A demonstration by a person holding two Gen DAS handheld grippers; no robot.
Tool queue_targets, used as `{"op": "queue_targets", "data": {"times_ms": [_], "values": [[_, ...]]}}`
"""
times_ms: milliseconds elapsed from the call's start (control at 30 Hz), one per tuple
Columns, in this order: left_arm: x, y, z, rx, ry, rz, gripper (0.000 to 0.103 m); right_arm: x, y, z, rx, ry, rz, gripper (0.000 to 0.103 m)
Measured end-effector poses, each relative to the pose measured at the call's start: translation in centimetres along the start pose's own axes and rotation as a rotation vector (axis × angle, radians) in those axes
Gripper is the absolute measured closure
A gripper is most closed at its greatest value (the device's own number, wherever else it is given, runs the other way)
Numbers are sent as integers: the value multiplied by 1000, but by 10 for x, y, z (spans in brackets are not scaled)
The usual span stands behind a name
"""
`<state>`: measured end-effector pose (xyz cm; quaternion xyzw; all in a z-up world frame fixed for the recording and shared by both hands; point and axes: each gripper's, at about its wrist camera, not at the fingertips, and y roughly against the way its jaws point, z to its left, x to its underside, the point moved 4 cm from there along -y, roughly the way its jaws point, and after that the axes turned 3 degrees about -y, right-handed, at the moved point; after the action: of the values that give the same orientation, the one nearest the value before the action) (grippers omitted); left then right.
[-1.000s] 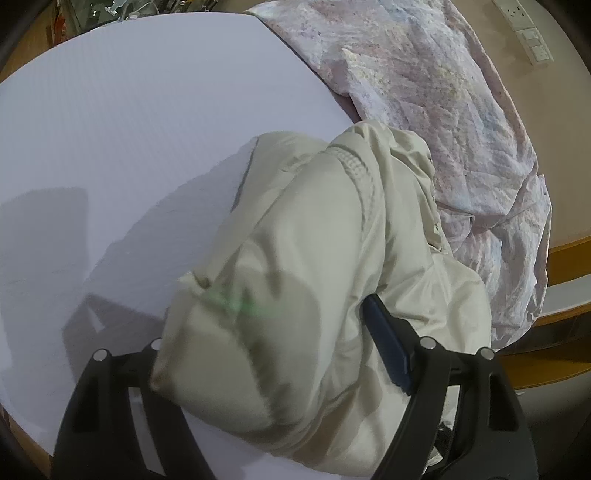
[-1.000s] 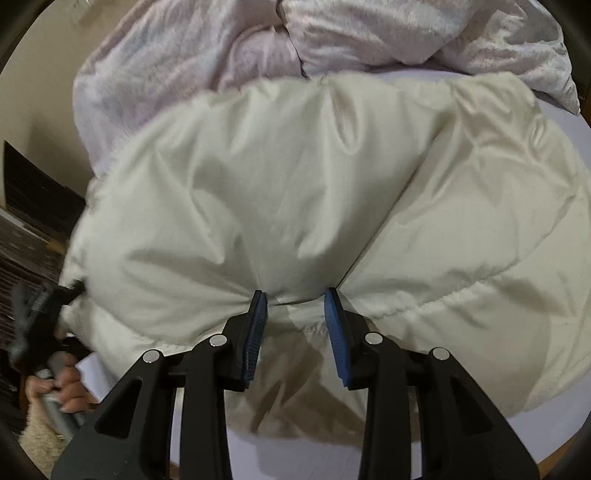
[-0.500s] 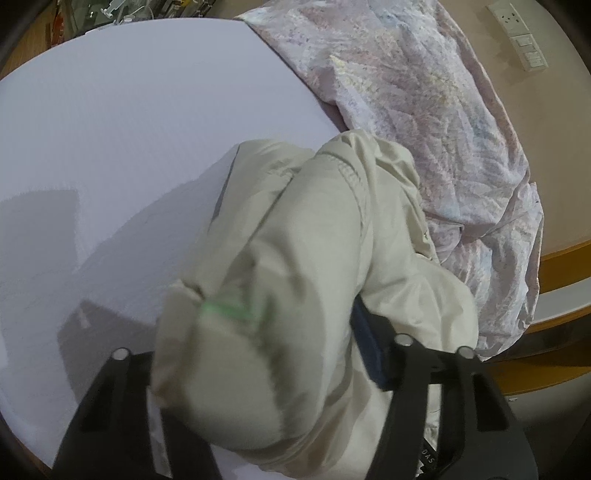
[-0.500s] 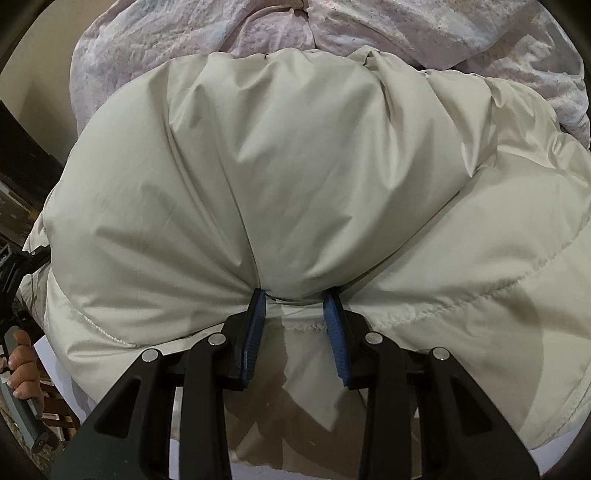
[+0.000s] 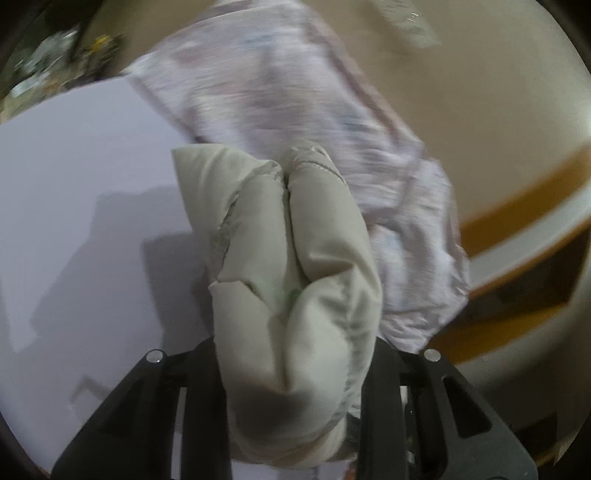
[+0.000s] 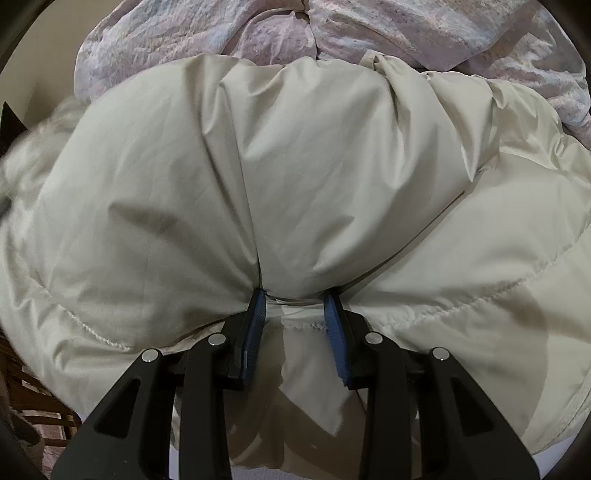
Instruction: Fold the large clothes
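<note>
A cream puffer jacket fills the right wrist view (image 6: 295, 177). My right gripper (image 6: 295, 314) is shut on a fold of its fabric at the near edge, blue pads (image 6: 255, 328) pinching the cloth. In the left wrist view, a bunched part of the same jacket (image 5: 295, 266) is squeezed between my left gripper's (image 5: 295, 369) black fingers and hides their pads. It is held above the round white table (image 5: 74, 184). The left view is motion-blurred.
A crumpled pale pink patterned sheet (image 5: 303, 110) lies across the table's far right side and hangs over its edge; it also shows behind the jacket in the right wrist view (image 6: 406, 33). A beige wall with an orange band (image 5: 517, 192) stands beyond.
My left gripper has lifted and swung with the jacket bunch, which now looks narrower and more upright. In the right wrist view the jacket has puffed up and come closer.
</note>
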<state>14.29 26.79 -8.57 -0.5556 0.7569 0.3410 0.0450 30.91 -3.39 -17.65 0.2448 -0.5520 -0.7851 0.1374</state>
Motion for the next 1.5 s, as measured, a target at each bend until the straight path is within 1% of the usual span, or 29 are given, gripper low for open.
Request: {"op": "queue_targets", "data": {"times_ms": [133,267,367,467,633,700,800,933,1000,1033,1167,1233,1467,1500], "values": [[2,-2,-49,97,-94,14,75,-1,0,-5,-18,-16,2,68],[11,-13,-96,182,-171,54,75,-3,2,-10,-31,-25,2,68],[18,-24,-120,234,-199,91,74,-4,4,-15,-43,-34,3,68],[27,-38,-139,263,-226,127,72,-6,5,-20,-62,-38,9,68],[36,-55,-163,271,-263,155,68,-9,21,-36,-111,-50,41,68],[40,-61,-172,277,-278,168,68,-8,37,-48,-130,-58,18,67],[47,-69,-183,282,-301,186,67,-3,62,-66,-125,-64,-28,67],[59,-77,-197,293,-330,212,65,11,96,-101,-99,-123,-91,67],[67,-82,-203,298,-347,229,64,19,106,-114,-74,-143,-107,67],[71,-84,-207,299,-356,236,63,23,112,-114,-62,-150,-112,67],[89,-96,-222,302,-402,277,61,35,119,-139,-21,-210,-120,67],[102,-103,-229,304,-423,306,59,41,118,-150,-22,-245,-120,67],[144,-126,-252,301,-485,416,52,53,124,-160,-18,-262,-133,67],[146,-133,-253,303,-489,431,49,53,125,-161,-14,-265,-135,67]]}}
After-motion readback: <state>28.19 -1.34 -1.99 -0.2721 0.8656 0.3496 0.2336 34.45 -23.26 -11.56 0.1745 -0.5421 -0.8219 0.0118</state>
